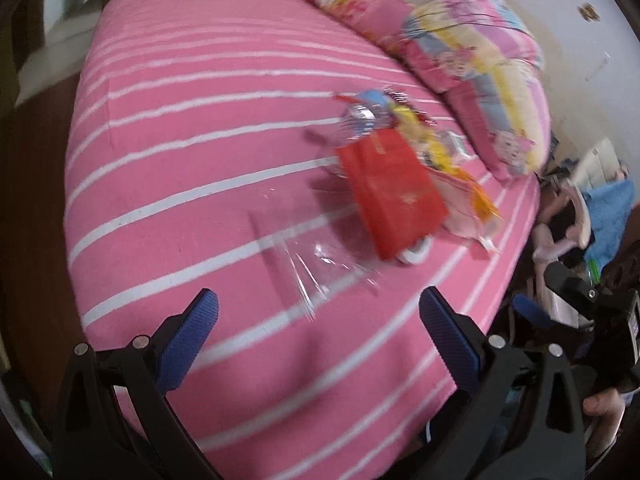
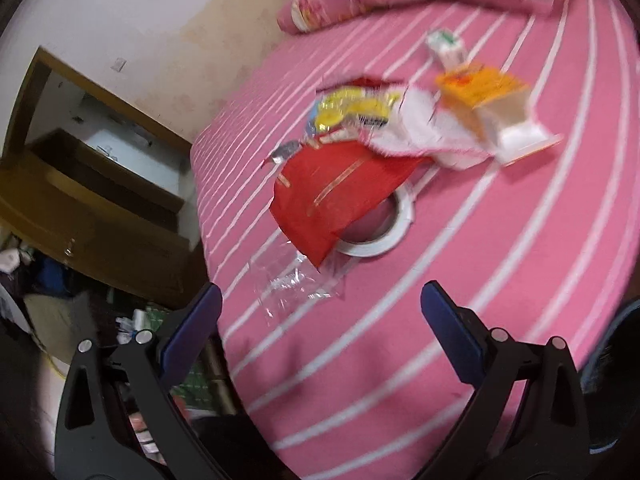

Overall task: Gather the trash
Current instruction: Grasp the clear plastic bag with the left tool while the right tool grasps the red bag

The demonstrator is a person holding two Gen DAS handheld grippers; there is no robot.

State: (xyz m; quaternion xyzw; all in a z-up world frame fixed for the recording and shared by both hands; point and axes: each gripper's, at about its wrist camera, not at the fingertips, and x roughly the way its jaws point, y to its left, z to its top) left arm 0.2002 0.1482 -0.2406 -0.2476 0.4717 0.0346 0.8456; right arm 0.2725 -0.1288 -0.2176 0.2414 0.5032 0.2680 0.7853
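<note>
Bare striped bedsheet lies before the jaws, then clear plastic wrap fronts the trash pile.

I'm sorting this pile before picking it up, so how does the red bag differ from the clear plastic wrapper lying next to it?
The red bag is opaque and bright; the clear plastic wrapper is see-through, showing the striped sheet beneath. The red bag lies partly over a white tape roll; the clear plastic wrapper lies flat and crinkled on the bed. The wrapper sits nearer both open tongs. Both are thin, flexible trash.

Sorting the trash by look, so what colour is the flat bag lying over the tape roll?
Red bag, with faint gold markings; right wrist view shows it best.
</note>
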